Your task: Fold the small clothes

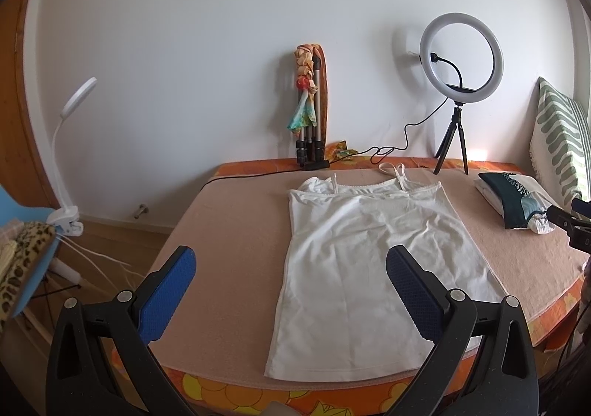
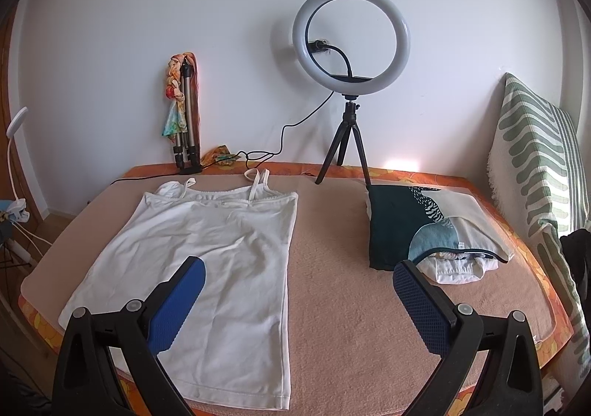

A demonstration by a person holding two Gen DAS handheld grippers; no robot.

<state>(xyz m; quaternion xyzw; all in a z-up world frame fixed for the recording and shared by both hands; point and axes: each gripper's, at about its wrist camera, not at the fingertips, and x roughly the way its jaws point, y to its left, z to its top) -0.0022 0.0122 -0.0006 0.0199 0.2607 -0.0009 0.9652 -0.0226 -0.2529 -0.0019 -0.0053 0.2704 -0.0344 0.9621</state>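
Bed (image 2: 343, 305) is being covered by a beige blanket over an orange floral sheet. White camisole (image 1: 369, 261) is being left spread flat on the blanket, straps toward the wall, hem at the near edge. Striped pillow (image 2: 535, 164) is being propped at the right end of the bed. Folded stack of clothes (image 2: 417, 227) is being kept beside the camisole, apart from it. Ring light (image 2: 351, 39) is being carried on a small tripod near the wall. Left tool (image 1: 291, 268) is being held over the hem area, fingers wide apart, nothing clamped. Right tool (image 2: 299, 279) is being held likewise, fingers wide apart, between camisole and stack.
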